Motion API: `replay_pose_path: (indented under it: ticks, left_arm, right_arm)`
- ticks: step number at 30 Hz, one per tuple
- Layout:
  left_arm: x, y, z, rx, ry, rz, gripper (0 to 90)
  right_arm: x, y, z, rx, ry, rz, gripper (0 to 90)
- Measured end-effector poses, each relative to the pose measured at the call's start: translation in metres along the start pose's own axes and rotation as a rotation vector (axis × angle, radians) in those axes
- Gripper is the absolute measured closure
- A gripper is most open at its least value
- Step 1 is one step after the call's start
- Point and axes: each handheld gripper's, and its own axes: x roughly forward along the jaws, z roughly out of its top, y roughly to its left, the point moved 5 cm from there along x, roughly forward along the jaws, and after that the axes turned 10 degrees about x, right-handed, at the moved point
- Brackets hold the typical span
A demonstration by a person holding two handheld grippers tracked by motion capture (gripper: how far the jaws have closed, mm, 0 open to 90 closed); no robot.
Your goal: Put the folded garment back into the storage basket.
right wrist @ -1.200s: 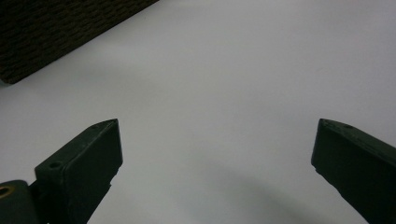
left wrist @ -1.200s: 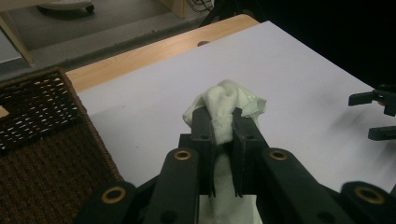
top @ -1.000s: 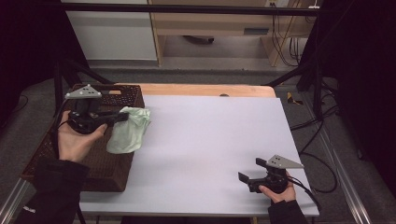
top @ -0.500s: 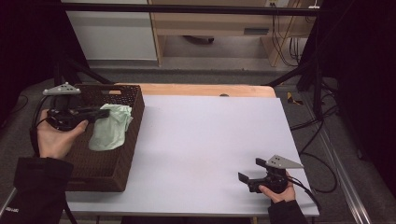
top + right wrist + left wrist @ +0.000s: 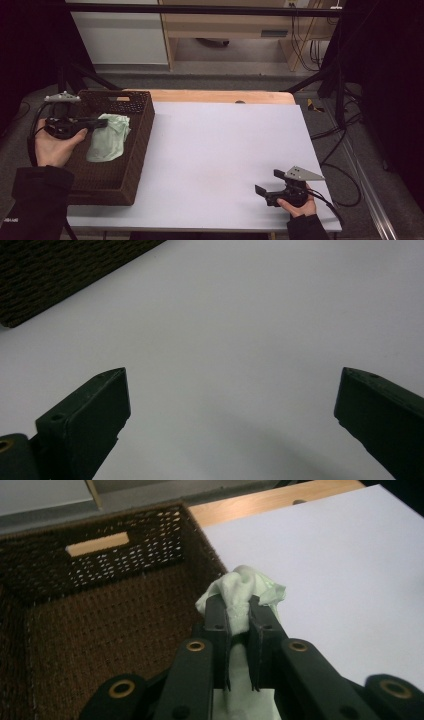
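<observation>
Since last pic, cloth point(image 5: 109, 137) over basket point(image 5: 131, 165).

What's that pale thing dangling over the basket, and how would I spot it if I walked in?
Start at the white table and look to its left edge, where a dark brown woven basket sits. Over it, the left gripper pinches a crumpled pale green cloth that hangs into the basket. It is the one soft, light thing against the dark weave.
</observation>
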Motion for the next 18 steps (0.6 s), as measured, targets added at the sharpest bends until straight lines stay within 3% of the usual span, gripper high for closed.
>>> replay_pose_path:
  ticks: [12,18]
  left_arm:
    - [0.025,0.019,-0.024,-0.048,0.07,0.005,81.2]
    - [0.041,0.024,-0.036,-0.074,0.099,-0.018,81.2]
  right_arm:
    - [0.001,0.0,0.0,-0.002,0.001,-0.003,2.3]
    - [0.001,0.0,-0.001,-0.003,0.001,-0.002,2.3]
